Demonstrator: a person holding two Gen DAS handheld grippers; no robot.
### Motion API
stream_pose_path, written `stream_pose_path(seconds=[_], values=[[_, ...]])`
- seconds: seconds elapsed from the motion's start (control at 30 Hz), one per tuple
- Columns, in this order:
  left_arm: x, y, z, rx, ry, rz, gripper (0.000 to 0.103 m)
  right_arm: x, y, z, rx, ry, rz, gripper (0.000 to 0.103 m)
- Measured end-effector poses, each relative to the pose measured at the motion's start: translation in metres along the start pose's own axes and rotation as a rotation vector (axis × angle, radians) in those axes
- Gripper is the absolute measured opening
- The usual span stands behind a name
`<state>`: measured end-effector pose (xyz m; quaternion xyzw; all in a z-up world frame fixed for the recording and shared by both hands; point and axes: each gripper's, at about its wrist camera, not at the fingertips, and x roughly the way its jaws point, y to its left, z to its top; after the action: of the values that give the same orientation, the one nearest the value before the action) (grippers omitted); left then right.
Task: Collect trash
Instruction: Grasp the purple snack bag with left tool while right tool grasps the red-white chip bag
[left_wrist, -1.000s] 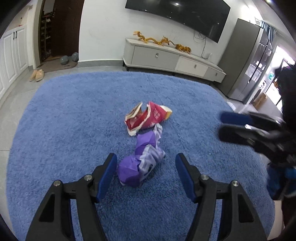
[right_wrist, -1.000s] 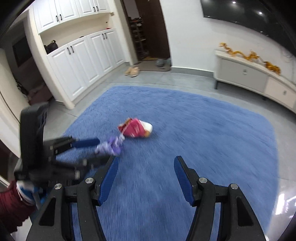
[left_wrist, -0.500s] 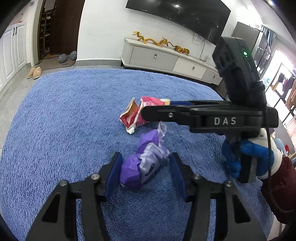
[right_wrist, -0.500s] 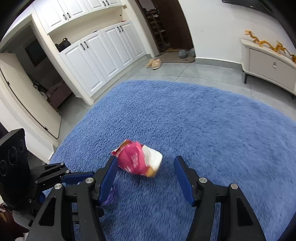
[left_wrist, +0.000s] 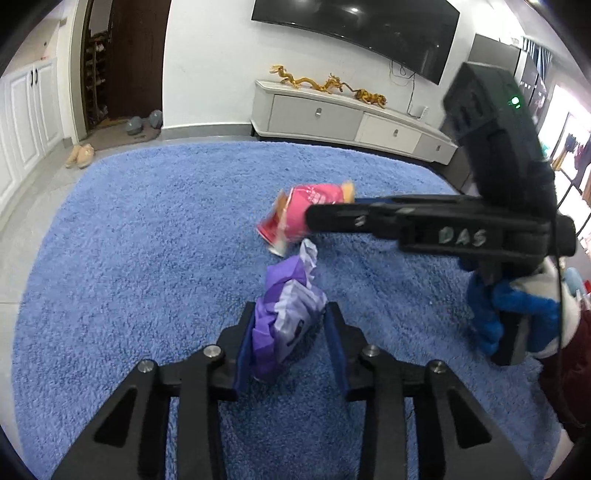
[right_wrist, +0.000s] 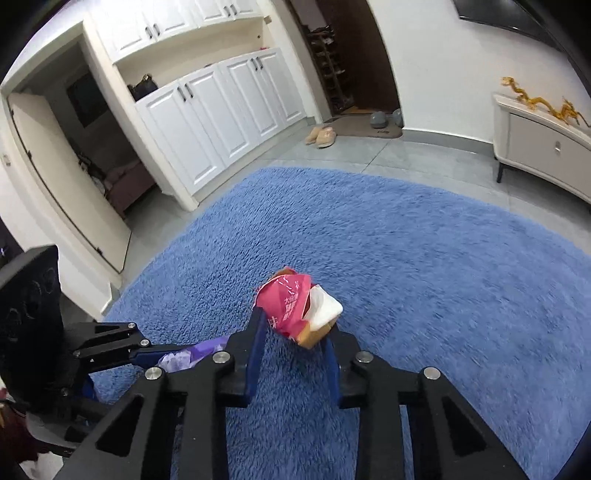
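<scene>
A crumpled purple and white wrapper (left_wrist: 286, 321) lies on the blue rug (left_wrist: 147, 240). My left gripper (left_wrist: 291, 332) is shut on it, blue pads pressed to both sides. A crumpled pink and white snack bag (right_wrist: 299, 310) sits between the pads of my right gripper (right_wrist: 295, 339), which is shut on it. In the left wrist view the pink bag (left_wrist: 299, 218) shows at the tip of the right gripper (left_wrist: 321, 219), just beyond the purple wrapper. In the right wrist view the left gripper (right_wrist: 155, 354) shows at lower left with the purple wrapper (right_wrist: 192, 354).
A white TV cabinet (left_wrist: 351, 122) with golden dragon figures stands along the far wall under a TV. White cupboards (right_wrist: 221, 122) line the left. Slippers (right_wrist: 321, 136) and a doormat lie by a dark doorway. Grey tile floor (right_wrist: 424, 155) surrounds the rug.
Both grippers have closed: the left onto the purple wrapper, the right onto the pink bag. The right gripper moved in from the right to reach the bag.
</scene>
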<state>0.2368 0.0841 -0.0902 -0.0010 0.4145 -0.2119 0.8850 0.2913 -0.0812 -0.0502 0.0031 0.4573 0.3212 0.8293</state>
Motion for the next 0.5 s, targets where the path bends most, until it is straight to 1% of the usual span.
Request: stream_pose_path(seconds=[0.17, 0.2, 0.27, 0.33, 0.5], values=[[-0.012, -0.020, -0.012, 0.036, 0.004, 0.045, 0.031, -0.033, -0.003, -0.013, 0.032, -0.037, -0.038, 0.022], [-0.014, -0.024, -0.014, 0.051, 0.004, 0.057, 0.030, -0.041, -0.001, -0.016, 0.037, -0.043, -0.046, 0.013], [-0.020, -0.036, -0.020, 0.081, 0.005, 0.073, 0.030, -0.054, 0.000, -0.023, 0.047, -0.054, -0.058, 0.013], [-0.027, -0.047, -0.027, 0.097, 0.006, 0.069, 0.026, -0.068, 0.001, -0.032, 0.060, -0.063, -0.073, 0.013], [-0.042, -0.064, -0.038, 0.117, 0.003, 0.068, 0.025, -0.084, 0.004, -0.054, 0.099, -0.049, -0.083, 0.013]])
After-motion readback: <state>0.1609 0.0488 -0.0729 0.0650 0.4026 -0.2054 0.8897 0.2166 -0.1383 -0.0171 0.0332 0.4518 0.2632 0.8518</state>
